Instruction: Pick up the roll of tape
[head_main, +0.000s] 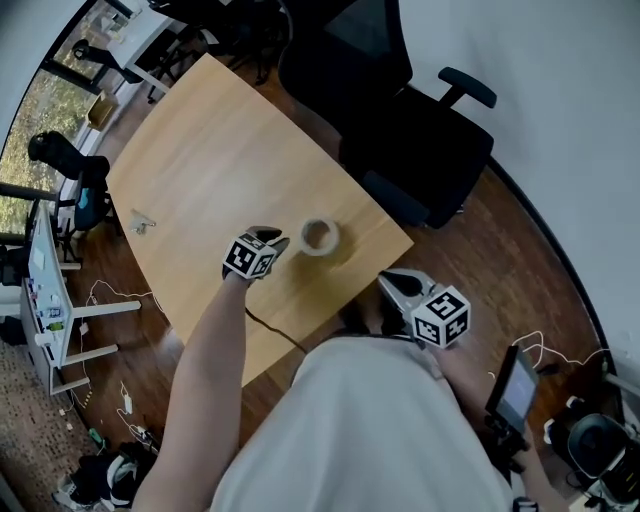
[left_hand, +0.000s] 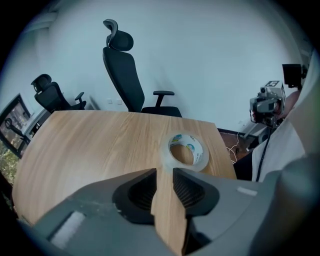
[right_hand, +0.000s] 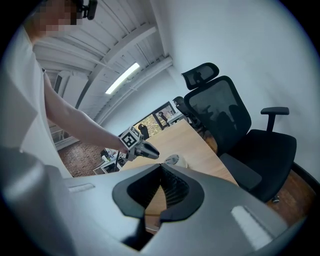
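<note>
A roll of clear tape (head_main: 320, 237) lies flat on the wooden table (head_main: 210, 160), near its right corner. My left gripper (head_main: 278, 240) hangs just left of the roll and points steeply down. In the left gripper view its jaws (left_hand: 164, 172) stand a narrow gap apart with only table wood between them, and the tape (left_hand: 185, 150) lies just beyond the tips. My right gripper (head_main: 386, 281) hovers off the table's corner, below and right of the roll. Its fingertips meet in the right gripper view (right_hand: 161, 167), holding nothing. That view also shows the tape (right_hand: 173, 160) and the left gripper (right_hand: 149, 151).
A black office chair (head_main: 420, 150) stands behind the table's right edge. A small pale object (head_main: 142, 224) lies on the table's left part. A dark cable (head_main: 275, 330) crosses the near edge. A device on a stand (head_main: 515, 385) is at the lower right.
</note>
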